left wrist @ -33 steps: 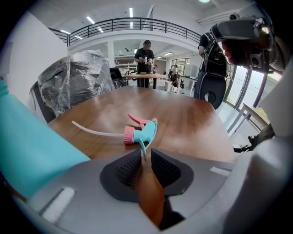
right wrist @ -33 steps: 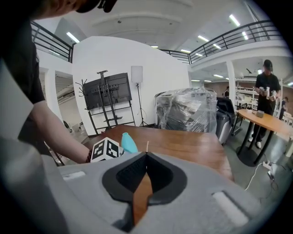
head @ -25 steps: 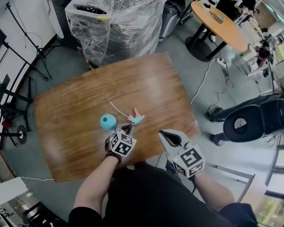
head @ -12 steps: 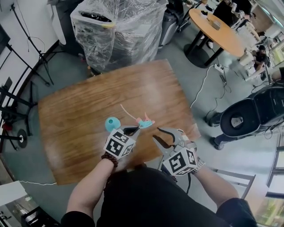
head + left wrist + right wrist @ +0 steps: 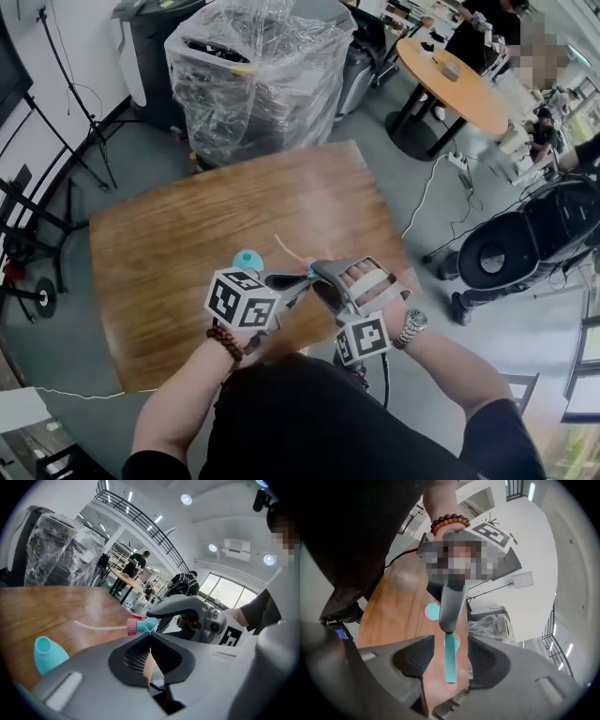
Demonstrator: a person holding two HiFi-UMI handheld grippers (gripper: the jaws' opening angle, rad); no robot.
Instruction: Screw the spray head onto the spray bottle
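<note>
Spray head [image 5: 143, 626] clamped in left tool [image 5: 148, 633]; right tool [image 5: 450, 644] just opening, apart around it.

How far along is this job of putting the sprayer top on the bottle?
Early. Done: the left gripper is shut on the spray head, holding it clear of the table. In hand: the right gripper, whose jaws have just been opening, stands open around the spray head without pressing it. Left: the spray bottle sits alone on the table, neck bare, so seating and screwing remain.
</note>
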